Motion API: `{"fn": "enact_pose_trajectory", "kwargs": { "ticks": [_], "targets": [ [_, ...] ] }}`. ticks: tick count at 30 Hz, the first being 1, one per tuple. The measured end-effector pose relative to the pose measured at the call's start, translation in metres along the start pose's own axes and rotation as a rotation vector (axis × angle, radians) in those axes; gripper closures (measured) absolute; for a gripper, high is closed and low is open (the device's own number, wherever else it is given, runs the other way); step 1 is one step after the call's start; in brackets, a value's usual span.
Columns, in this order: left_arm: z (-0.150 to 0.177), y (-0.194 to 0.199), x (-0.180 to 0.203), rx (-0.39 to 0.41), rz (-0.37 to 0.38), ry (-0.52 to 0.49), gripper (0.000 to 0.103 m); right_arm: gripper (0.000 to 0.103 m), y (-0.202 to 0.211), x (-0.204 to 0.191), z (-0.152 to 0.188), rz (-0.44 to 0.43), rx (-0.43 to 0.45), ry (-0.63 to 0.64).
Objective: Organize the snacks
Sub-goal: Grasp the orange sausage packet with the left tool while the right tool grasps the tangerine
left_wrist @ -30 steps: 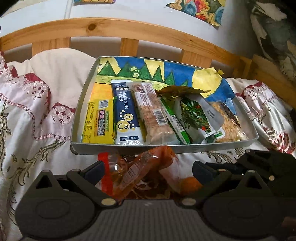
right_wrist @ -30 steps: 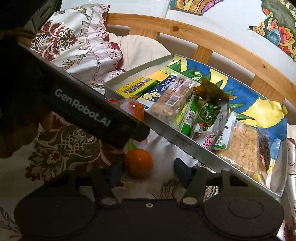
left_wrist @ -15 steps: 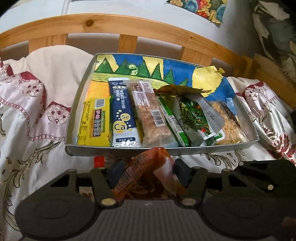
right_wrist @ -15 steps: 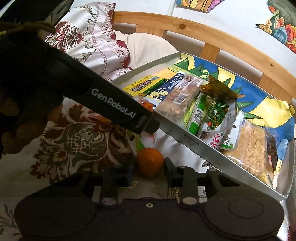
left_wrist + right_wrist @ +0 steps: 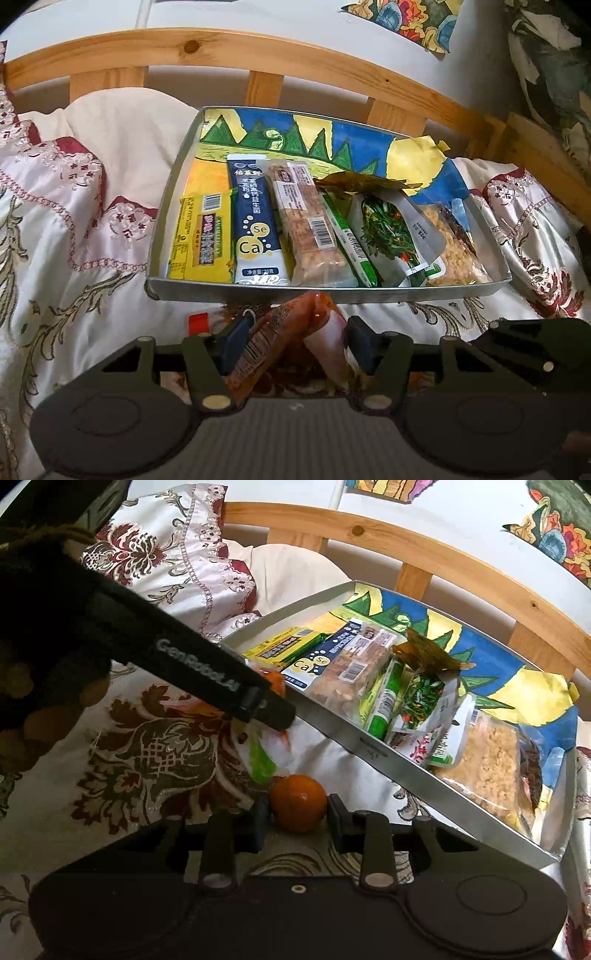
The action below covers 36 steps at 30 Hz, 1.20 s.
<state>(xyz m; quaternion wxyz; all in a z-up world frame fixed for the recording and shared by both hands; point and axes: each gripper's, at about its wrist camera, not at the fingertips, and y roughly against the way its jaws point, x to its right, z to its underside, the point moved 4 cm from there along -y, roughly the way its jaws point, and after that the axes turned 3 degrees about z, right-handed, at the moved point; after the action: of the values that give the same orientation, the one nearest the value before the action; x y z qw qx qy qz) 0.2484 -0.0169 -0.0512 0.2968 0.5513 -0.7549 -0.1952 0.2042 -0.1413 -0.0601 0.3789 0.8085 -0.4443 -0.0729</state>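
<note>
A silver tray with a painted liner lies on the bed. It holds a yellow packet, a dark blue stick pack, a clear-wrapped bar, a green stick, a vegetable pouch and a crumbly snack bag. Just in front of the tray's near rim, my left gripper is shut on an orange snack packet, which bulges up between the pads. In the right wrist view, my right gripper is shut on a small orange fruit resting on the quilt beside the tray.
A wooden bed rail runs behind the tray, with a cream pillow at its left. A patterned quilt covers the bed all around. In the right wrist view the left gripper's black body and a person's hand cross the left side.
Both pairs of jaws have drawn in from wide apart. The left now pinches the orange packet, and the right now grips the orange fruit. Neither hand has shifted much.
</note>
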Motion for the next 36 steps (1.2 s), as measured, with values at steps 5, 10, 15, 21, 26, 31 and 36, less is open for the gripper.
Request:
{"fn": "enact_pose_trajectory", "kwargs": {
  "ticks": [5, 10, 15, 21, 26, 31, 36],
  "targets": [
    [0.004, 0.011, -0.001, -0.002, -0.002, 0.011, 0.04, 0.068, 0.008, 0.002, -0.002, 0.01, 0.005, -0.003],
    [0.004, 0.021, 0.002, 0.006, -0.005, 0.002, 0.049, 0.068, 0.015, 0.003, -0.006, 0.02, 0.012, -0.005],
    [0.006, 0.027, 0.006, -0.011, -0.008, -0.023, 0.049, 0.068, 0.023, 0.003, -0.012, 0.026, 0.019, -0.001],
    [0.009, 0.026, 0.011, -0.014, -0.026, -0.068, 0.048, 0.068, 0.032, 0.003, -0.015, 0.036, 0.014, 0.005],
    [0.004, 0.019, 0.013, -0.007, -0.057, -0.071, 0.035, 0.068, 0.038, 0.005, -0.013, 0.046, 0.009, 0.007],
    [0.005, 0.008, 0.014, -0.027, -0.075, -0.104, 0.031, 0.068, 0.041, 0.006, -0.011, 0.052, 0.006, 0.008],
    [0.012, 0.0, 0.014, -0.053, -0.11, -0.146, 0.03, 0.068, 0.042, 0.008, -0.01, 0.054, 0.002, 0.003]
  ]
}}
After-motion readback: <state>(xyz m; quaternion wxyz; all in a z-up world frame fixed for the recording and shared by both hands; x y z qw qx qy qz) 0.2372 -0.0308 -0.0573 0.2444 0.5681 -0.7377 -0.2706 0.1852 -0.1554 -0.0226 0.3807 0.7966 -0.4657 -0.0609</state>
